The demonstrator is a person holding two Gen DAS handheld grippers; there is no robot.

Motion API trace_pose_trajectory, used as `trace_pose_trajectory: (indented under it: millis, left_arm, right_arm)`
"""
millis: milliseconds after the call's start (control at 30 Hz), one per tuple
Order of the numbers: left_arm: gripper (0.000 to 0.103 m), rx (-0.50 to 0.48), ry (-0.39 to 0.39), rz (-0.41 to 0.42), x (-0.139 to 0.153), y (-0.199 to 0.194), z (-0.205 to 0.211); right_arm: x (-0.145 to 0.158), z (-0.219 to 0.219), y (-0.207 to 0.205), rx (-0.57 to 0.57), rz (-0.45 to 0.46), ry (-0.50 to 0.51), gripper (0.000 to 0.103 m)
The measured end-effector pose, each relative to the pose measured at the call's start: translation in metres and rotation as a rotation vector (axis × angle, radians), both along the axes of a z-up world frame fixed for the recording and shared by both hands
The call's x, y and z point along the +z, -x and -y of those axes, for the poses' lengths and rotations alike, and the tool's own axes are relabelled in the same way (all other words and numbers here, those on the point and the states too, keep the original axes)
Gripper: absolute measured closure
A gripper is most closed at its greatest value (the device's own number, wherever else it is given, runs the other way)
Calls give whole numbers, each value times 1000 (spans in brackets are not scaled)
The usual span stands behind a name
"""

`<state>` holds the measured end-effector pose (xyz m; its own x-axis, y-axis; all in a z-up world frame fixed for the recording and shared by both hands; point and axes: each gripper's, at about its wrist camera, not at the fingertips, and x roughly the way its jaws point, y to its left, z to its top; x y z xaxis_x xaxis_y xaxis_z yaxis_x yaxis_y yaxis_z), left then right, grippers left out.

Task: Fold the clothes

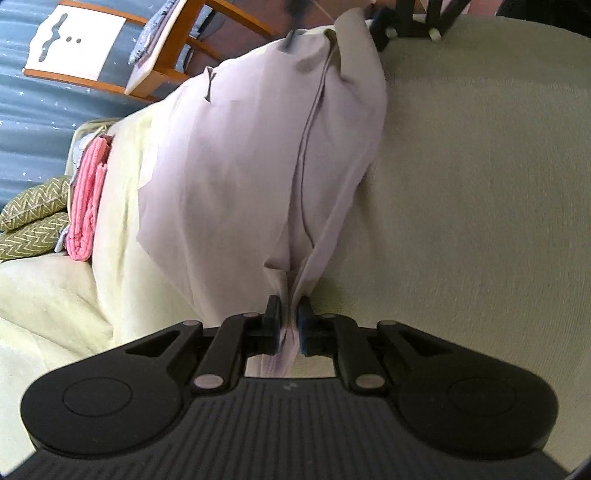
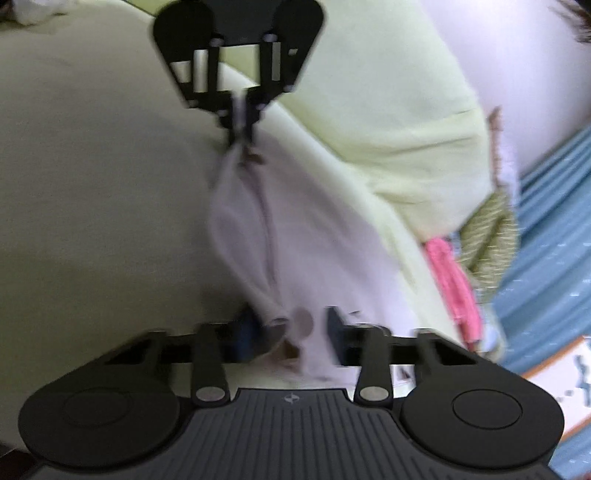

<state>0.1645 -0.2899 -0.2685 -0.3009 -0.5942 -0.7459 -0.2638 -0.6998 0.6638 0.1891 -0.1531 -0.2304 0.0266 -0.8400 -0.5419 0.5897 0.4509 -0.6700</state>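
Note:
A pale lilac garment [image 1: 251, 158] hangs stretched between my two grippers above a pale green bedspread [image 1: 480, 184]. My left gripper [image 1: 289, 314] is shut on one edge of it. The right gripper shows at the top of the left wrist view [image 1: 380, 29], holding the far edge. In the blurred right wrist view the garment [image 2: 251, 236] runs from my right gripper [image 2: 291, 325] to the left gripper [image 2: 242, 127]. The right jaws stand part open with bunched cloth between them.
A pink folded cloth [image 1: 86, 206] and green zigzag cushions [image 1: 33, 221] lie at the bedspread's left edge. A wooden chair [image 1: 162, 48] stands on the blue floor covering [image 1: 37, 122] beyond. A white printed sheet [image 2: 565, 376] lies on the floor.

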Motion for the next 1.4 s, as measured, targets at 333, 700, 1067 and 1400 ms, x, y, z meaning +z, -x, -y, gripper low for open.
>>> trace_pose_trajectory:
  millis: [333,700,1067,1400]
  left_arm:
    - [96,-60,-21,93,52,34,39]
    - [88,52,-233,95,50,157,211]
    - [77,625,-690,-157,101,95,300]
    - [98,710,-802,-286,75,81,313]
  right_arm:
    - [78,49,100,-106,604,-469,99]
    - [55,186,258,-406,959,-711,91]
    - [51,188,289,-479,1181,-724,67]
    - [53,196,296,-505,1207,-606,103]
